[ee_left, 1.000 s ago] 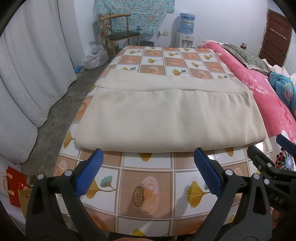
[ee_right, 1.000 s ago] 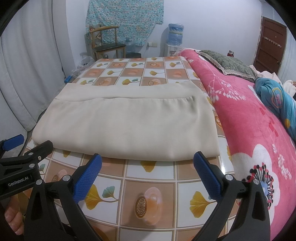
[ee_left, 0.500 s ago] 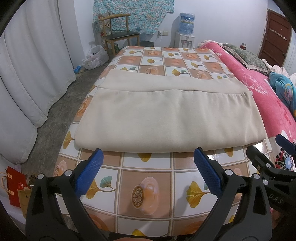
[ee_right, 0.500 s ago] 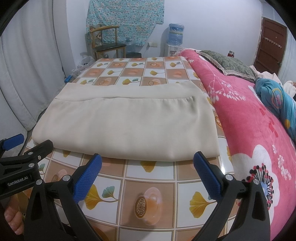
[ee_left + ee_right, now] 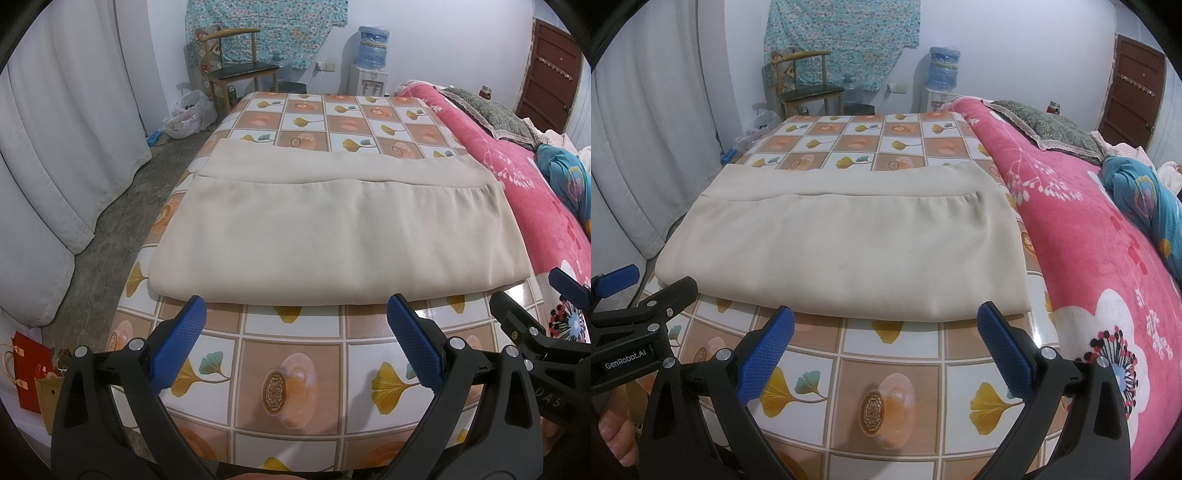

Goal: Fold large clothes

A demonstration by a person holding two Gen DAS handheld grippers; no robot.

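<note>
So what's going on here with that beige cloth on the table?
A person holds a gripper in each hand, folding a large beige cloth on the patterned table. The cloth lies flat, already folded over once. The left gripper and right gripper are both open at its near edge, gripping nothing.

From my feed: beige garment (image 5: pixel 332 236) is soft matt cloth, the tablecloth (image 5: pixel 295 354) looks like glossy smooth plastic, and my gripper pads (image 5: pixel 179 345) are knurled blue rubbery stuff.

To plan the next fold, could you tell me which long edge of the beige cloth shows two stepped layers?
The far edge of the beige cloth: there the lower layer sticks out beyond the top one, while the near edge is flush.
</note>
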